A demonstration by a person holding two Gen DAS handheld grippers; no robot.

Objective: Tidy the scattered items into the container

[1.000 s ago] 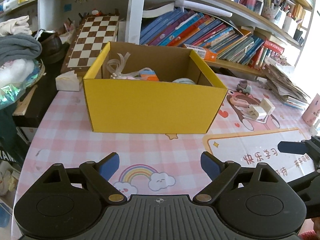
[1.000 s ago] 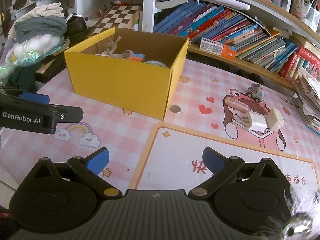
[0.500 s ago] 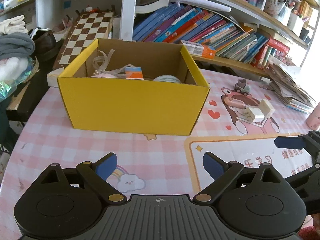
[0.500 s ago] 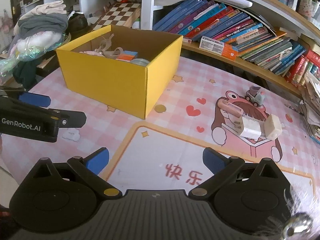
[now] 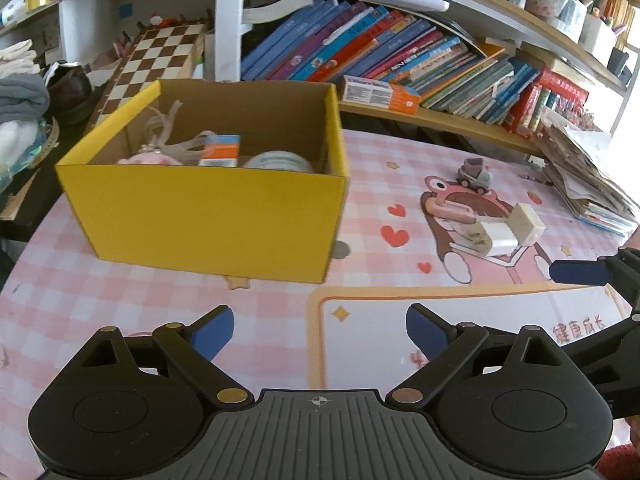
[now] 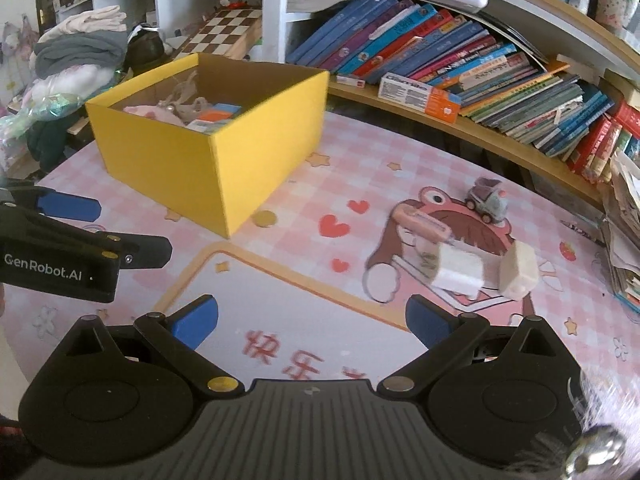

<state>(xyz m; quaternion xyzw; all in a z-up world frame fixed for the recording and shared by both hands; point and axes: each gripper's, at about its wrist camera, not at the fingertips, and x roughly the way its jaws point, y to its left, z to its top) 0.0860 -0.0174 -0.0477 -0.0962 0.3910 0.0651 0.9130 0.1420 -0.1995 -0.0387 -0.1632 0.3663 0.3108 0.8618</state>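
A yellow cardboard box (image 5: 208,216) (image 6: 256,164) stands on the pink table mat, holding a pink item, ribbon, an orange-blue packet and a round tin. Right of it lie a white charger block (image 6: 456,270) (image 5: 496,238), a cream block (image 6: 520,270) (image 5: 526,218), a pink stick-shaped item (image 6: 422,222) (image 5: 448,208), a small toy car (image 6: 486,198) (image 5: 474,176) and a coin (image 6: 265,219) (image 5: 340,250). My left gripper (image 5: 318,330) is open and empty, short of the box's right corner. My right gripper (image 6: 312,318) is open and empty, short of the charger.
Behind the table runs a low shelf of leaning books (image 6: 460,68) with a white-orange carton (image 6: 418,94). A chessboard (image 5: 156,60) leans behind the box. Folded clothes (image 6: 80,52) pile at the left, a paper stack (image 5: 588,176) at the right. The left gripper's body (image 6: 60,256) shows at the right wrist view's left.
Both grippers have shifted rightward: the box slid left in both views, and the charger, blocks and toy car moved toward the centre and closer. Both stay open and empty.
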